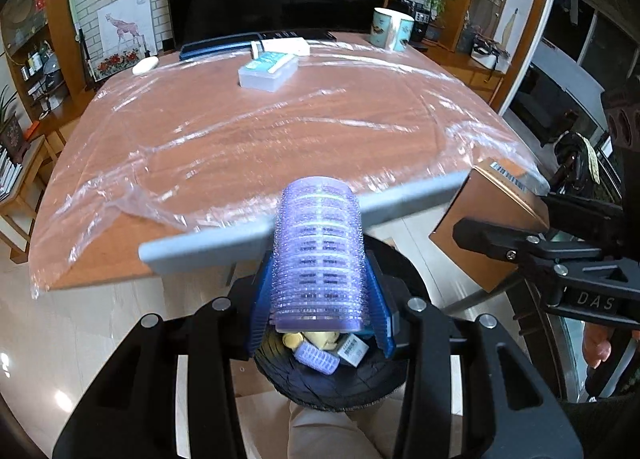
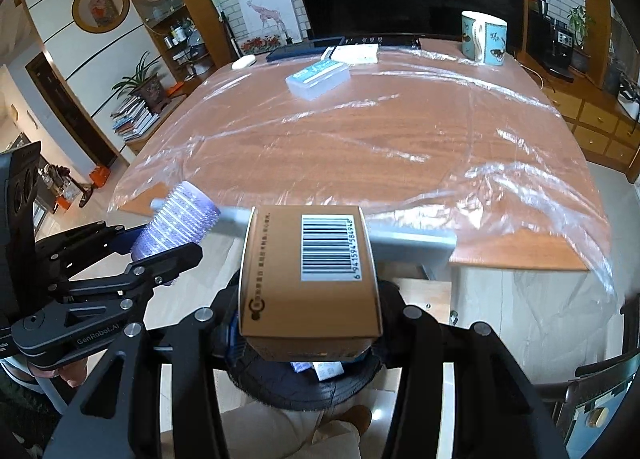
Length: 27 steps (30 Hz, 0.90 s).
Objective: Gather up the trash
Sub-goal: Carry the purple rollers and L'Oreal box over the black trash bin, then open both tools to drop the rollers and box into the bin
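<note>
**A:** Take the bin (image 1: 332,379) as your mark; it sits low, below the near edge of the table (image 1: 260,131), lined with a dark bag and already holding a small purple roller and some scraps. Your left tongs (image 1: 320,311) are closed on the big purple hair roller (image 1: 319,251); the blue pads press its two sides, and its long axis runs straight out along the fingers, tipped forward and away from the bin's mouth.

**B:** And your right tongs (image 2: 308,339)?

**A:** Closed on the brown cardboard box (image 2: 310,275), barcode face up; the pads themselves are mostly hidden under it, but it is carried clear of the table, so I judge it held; the box lies directly over the bin, with the rim (image 2: 304,395) showing just beneath its near end.

**B:** Which hand is nearer?

**A:** Both hang over the bin, side by side; from the left view the mouth opens right under the roller's near end, and from the right view the box covers most of it; you could let go with either, though I'd say the roller's far end overhangs toward the table's edge.
</note>
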Each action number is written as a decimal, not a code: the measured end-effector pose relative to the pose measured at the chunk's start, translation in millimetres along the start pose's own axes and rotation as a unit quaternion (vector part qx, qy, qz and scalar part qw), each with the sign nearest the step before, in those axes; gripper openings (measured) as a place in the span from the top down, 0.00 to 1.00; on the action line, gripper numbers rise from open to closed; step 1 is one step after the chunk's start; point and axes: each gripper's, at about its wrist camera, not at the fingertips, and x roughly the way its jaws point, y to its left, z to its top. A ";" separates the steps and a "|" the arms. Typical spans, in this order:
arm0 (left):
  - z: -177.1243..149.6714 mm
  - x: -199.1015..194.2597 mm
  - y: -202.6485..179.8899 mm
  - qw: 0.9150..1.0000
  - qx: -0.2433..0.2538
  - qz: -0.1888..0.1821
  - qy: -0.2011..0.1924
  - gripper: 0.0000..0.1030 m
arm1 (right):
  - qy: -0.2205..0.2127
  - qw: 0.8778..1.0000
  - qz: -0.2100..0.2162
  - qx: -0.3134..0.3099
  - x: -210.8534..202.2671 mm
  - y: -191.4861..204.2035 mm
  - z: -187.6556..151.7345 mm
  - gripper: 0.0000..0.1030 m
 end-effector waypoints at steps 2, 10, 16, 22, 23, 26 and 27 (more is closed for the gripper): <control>-6.4 1.8 -4.0 1.000 0.007 0.001 0.007 0.57 | 0.006 1.000 0.002 -0.001 0.8 1.0 -5.3 0.54; -31.7 17.5 -7.1 0.999 0.018 -0.003 0.041 0.57 | 0.045 0.999 -0.003 -0.002 21.5 0.9 -30.2 0.54; -44.9 31.5 -4.0 0.998 0.021 -0.001 0.061 0.57 | 0.068 0.998 -0.006 0.003 42.4 -2.0 -38.5 0.54; -52.2 47.2 0.0 0.997 0.019 0.002 0.080 0.57 | 0.084 0.996 -0.011 0.004 60.6 -3.5 -40.0 0.54; -53.3 49.2 0.3 0.996 0.019 0.003 0.082 0.57 | 0.086 0.996 -0.012 0.003 63.4 -3.3 -40.3 0.54; -54.6 56.9 1.8 0.996 0.019 0.004 0.091 0.57 | 0.093 0.996 -0.016 0.001 71.7 -2.7 -40.8 0.54; -54.9 58.9 2.2 0.995 0.019 0.004 0.093 0.57 | 0.095 0.995 -0.018 -0.001 74.4 -2.2 -40.8 0.54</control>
